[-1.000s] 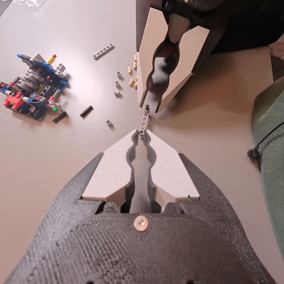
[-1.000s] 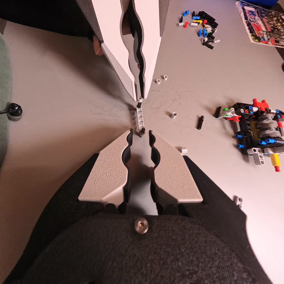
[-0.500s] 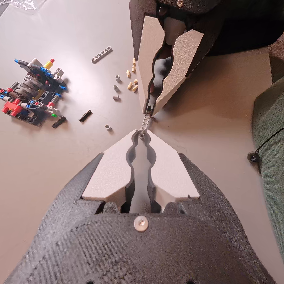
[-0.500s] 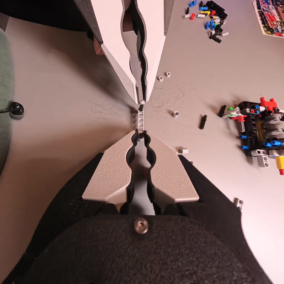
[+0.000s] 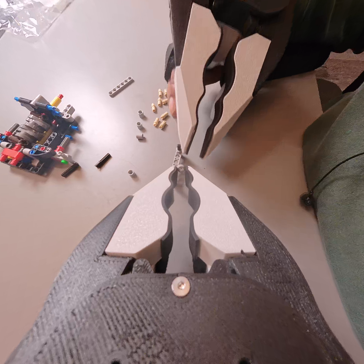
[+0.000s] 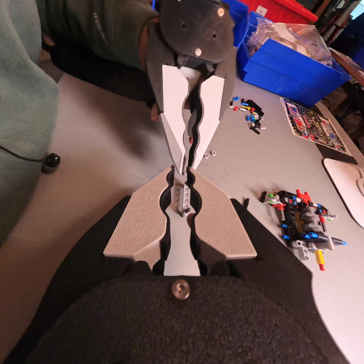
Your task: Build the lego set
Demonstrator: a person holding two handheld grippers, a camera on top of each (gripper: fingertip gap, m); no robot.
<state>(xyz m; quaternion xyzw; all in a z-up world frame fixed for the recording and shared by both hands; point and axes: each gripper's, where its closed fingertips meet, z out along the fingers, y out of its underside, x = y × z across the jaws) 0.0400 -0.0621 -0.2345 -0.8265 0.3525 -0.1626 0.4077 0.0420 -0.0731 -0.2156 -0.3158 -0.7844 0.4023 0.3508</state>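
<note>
A short grey lego beam [image 5: 177,157] with a black pin [image 5: 178,146] in its far end is held just above the table. My left gripper [image 5: 180,171] is shut on the beam's near end. My right gripper [image 5: 194,154] comes down from above, its jaws a little apart, with its tips just right of the pin and not gripping it. In the right wrist view, the right gripper [image 6: 180,170] is open, the beam [image 6: 185,201] shows through the gap between its fingers, and the left gripper [image 6: 184,171] points at it from the far side.
The partly built model [image 5: 37,136] sits left of the grippers and also shows in the right wrist view [image 6: 303,218]. Around it lie a loose grey beam [image 5: 121,89], tan pins [image 5: 160,110], grey bushes [image 5: 140,114] and black pins [image 5: 103,160]. Small parts [image 6: 250,112], a booklet [image 6: 313,126] and blue bins [image 6: 285,65] are farther off. Less than 4 cm separates the two grippers' tips. Left tips and right tips are each some 20 cm from the partly built model [image 5: 37,136]. It is also in sight in the right wrist view [image 6: 302,214].
My right gripper, closed on the black pin half a second ago, has opened and tilted up. The left gripper still holds the beam, turned slightly.
</note>
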